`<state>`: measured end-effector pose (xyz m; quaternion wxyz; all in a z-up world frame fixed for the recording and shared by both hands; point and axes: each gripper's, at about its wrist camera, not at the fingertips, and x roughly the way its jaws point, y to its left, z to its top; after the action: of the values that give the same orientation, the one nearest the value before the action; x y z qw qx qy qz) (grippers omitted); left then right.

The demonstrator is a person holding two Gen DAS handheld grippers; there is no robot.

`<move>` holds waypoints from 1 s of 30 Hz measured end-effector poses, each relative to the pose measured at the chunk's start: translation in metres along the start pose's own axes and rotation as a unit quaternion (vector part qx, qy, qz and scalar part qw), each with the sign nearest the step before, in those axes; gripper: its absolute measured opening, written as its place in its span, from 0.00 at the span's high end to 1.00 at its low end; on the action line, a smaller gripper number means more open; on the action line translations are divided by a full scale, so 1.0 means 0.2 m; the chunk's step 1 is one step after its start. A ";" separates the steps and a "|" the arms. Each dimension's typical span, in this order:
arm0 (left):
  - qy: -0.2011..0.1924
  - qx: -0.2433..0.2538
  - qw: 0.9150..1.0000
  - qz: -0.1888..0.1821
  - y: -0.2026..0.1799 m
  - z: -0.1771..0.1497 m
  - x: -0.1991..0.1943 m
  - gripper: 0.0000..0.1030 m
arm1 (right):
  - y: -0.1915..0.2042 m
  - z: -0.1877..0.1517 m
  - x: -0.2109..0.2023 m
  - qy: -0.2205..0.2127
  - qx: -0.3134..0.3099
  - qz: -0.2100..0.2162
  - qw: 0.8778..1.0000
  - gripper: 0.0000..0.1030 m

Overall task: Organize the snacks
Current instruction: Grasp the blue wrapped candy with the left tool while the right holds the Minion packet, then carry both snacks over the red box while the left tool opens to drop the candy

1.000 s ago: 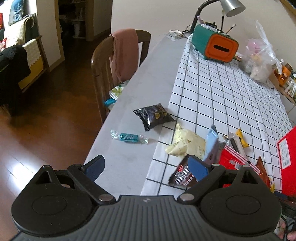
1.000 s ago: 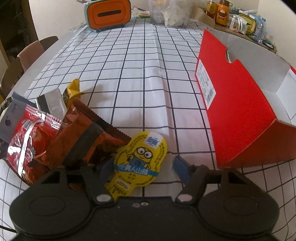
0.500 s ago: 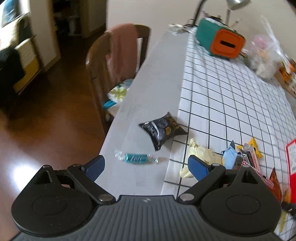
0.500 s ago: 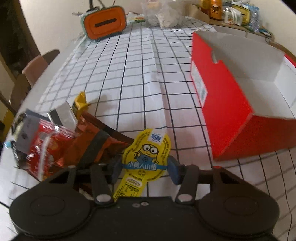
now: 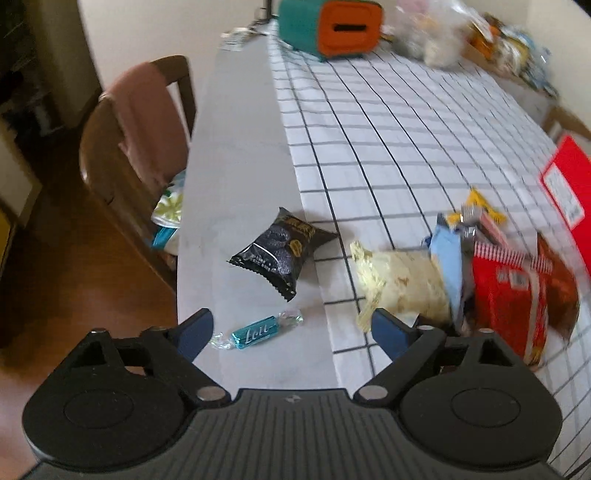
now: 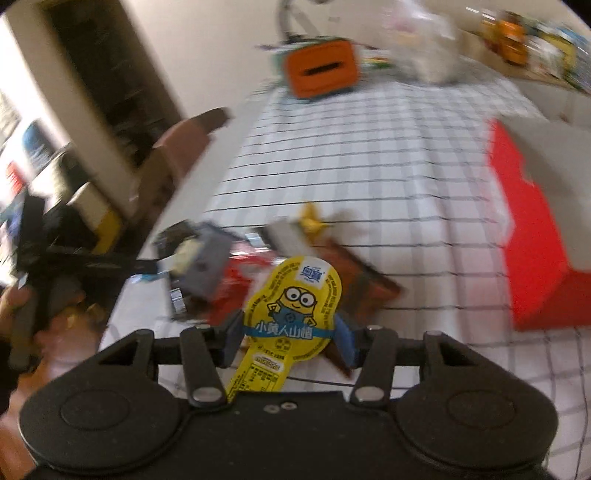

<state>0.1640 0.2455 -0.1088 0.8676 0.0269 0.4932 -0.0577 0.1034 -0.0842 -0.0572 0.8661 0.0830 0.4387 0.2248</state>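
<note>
In my left view, a wrapped candy [image 5: 258, 329] lies low in the frame on the bare table [image 5: 240, 155], a small packet [image 5: 282, 251] just above it. A heap of snack packets [image 5: 480, 280] sits at right on the checked cloth [image 5: 388, 122], a box [image 5: 570, 192] at the right edge.

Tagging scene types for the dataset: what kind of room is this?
Most likely a home dining area: a table with a grid-pattern tablecloth, a wooden chair draped with a pink cloth, and a tissue box at the far end.

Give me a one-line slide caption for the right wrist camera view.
Right gripper holds a yellow cartoon snack pack above the snack pile, with the red box waiting to the right.
</note>
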 end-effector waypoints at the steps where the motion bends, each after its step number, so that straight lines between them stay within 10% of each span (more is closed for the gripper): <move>1: 0.005 0.007 1.000 -0.002 0.01 0.00 0.01 0.20 | 0.02 0.01 0.01 0.000 -0.007 0.003 1.000 0.50; 30: 0.063 0.042 0.997 -0.008 -0.05 -0.06 0.12 0.89 | 0.11 -0.08 0.01 0.017 -0.017 0.028 0.999 0.50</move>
<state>0.1639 0.2343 -0.1347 0.8324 0.0630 0.5443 -0.0830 0.0855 -0.0646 -0.0604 0.8532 0.0770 0.4470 0.2576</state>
